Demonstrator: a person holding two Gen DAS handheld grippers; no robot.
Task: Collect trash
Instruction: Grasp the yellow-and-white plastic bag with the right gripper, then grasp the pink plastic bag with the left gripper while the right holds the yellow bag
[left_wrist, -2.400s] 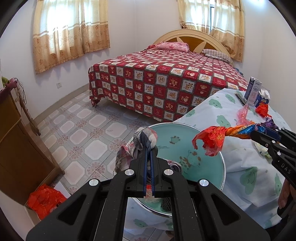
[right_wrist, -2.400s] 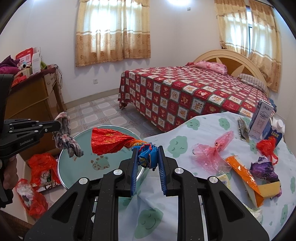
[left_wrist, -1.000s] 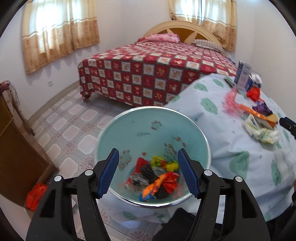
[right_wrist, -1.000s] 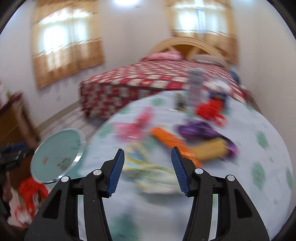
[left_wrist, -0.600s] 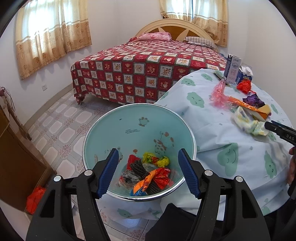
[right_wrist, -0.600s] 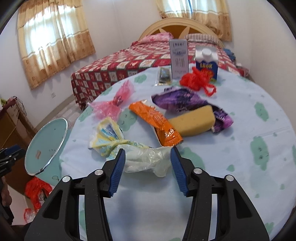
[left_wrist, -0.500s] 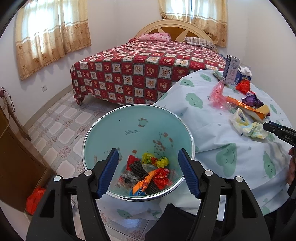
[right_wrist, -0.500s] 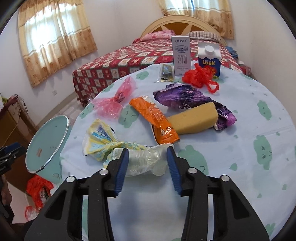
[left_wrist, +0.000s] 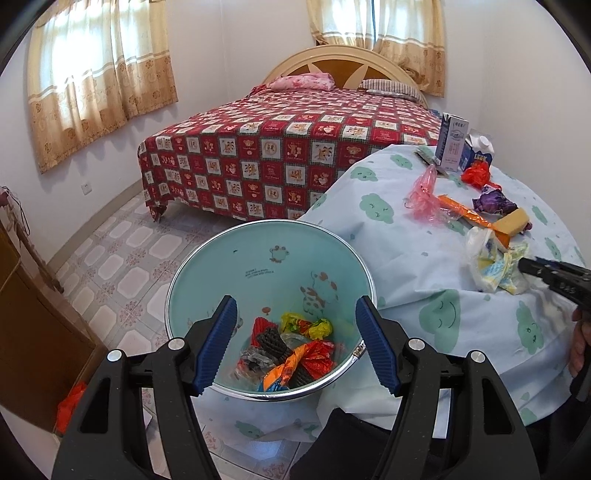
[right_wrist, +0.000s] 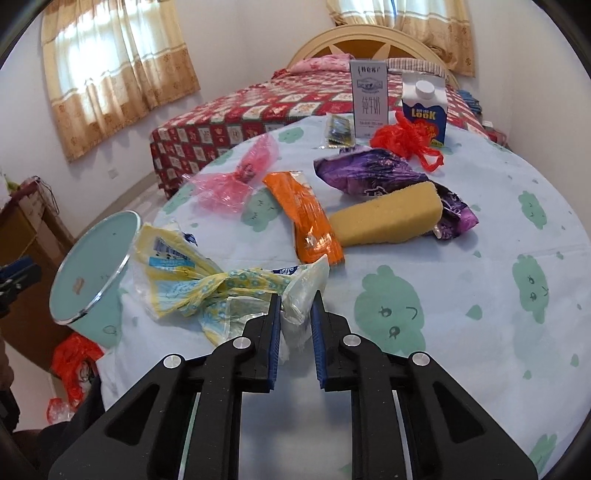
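Yellow-and-white plastic bag (right_wrist: 207, 280) lies crumpled on the table (right_wrist: 461, 295), its twisted white end sitting right between the right gripper (right_wrist: 295, 314) jaws. The jaws have just been closing and are now clenched on that white end; the pads pinch the plastic from both sides. The rest of the bag spreads out to the left of the jaws, toward the table edge.

Ahead of the right jaws, going outward: orange wrapper (right_wrist: 308, 218) just past the bag, touching its far tip; yellow sponge (right_wrist: 388, 218) to the right of it, lying on a purple wrapper (right_wrist: 365, 170); pink plastic bag (right_wrist: 236, 181) ahead-left; red net (right_wrist: 406, 142) farther back, in front of a blue carton (right_wrist: 424, 107) and a white carton (right_wrist: 369, 96), both upright.

Teal bin (left_wrist: 269, 280) stands beside the table, off to the left of the right jaws. It sits directly under and ahead of the left gripper (left_wrist: 295, 343). Left jaws are released, spread wide with nothing between the pads, framing the bin's mouth. Crumpled wrappers (left_wrist: 291, 354) are piled in the bin's bottom, seen between the left jaws.

From the left view, the right gripper's tip (left_wrist: 532, 264) touches the bag, well right of the left jaws.

Red-checked bed (left_wrist: 288, 147) behind.
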